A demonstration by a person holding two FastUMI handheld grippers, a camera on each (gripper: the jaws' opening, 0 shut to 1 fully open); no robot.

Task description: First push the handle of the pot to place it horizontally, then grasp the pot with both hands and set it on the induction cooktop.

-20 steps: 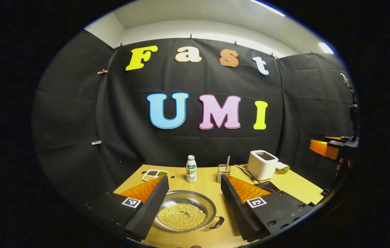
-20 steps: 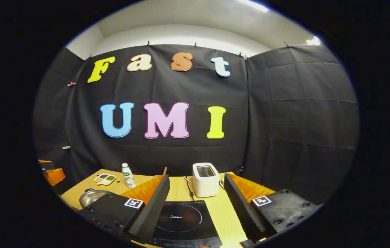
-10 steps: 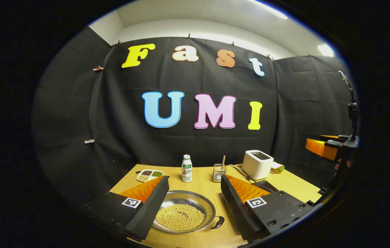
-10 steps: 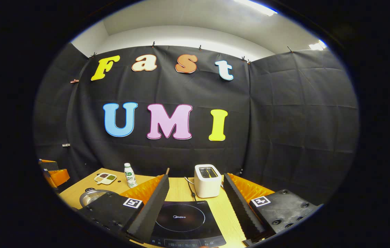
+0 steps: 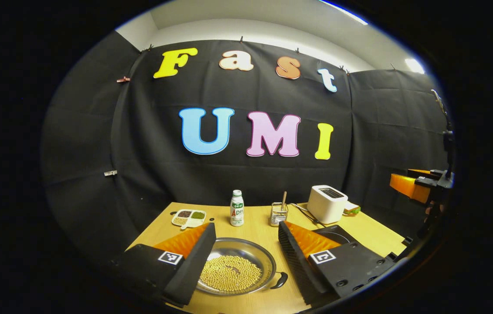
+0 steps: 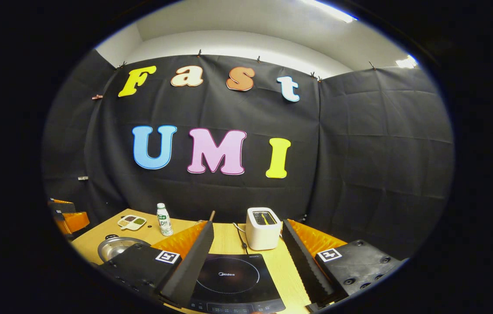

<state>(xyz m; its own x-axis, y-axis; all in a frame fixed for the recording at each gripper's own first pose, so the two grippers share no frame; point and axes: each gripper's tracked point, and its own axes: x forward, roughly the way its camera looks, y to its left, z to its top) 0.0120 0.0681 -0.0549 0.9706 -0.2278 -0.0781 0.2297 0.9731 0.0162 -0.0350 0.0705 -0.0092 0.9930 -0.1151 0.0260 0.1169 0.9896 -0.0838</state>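
A shallow steel pot full of yellow beans sits on the wooden table, one dark handle at its near right. My left gripper hovers open above it, fingers on either side. In the right gripper view the pot lies at the far left, partly hidden. A black induction cooktop lies under my right gripper, which is open and holds nothing. The right gripper also shows at the right edge of the left gripper view.
At the back of the table stand a small bottle, a divided snack dish, a wire holder with a stick and a white toaster with its cord. The cooktop's corner lies right of the pot.
Both views have tilted slightly downward, so the table and its objects sit a little higher in frame. Pot, cooktop and both gripper openings are unchanged.
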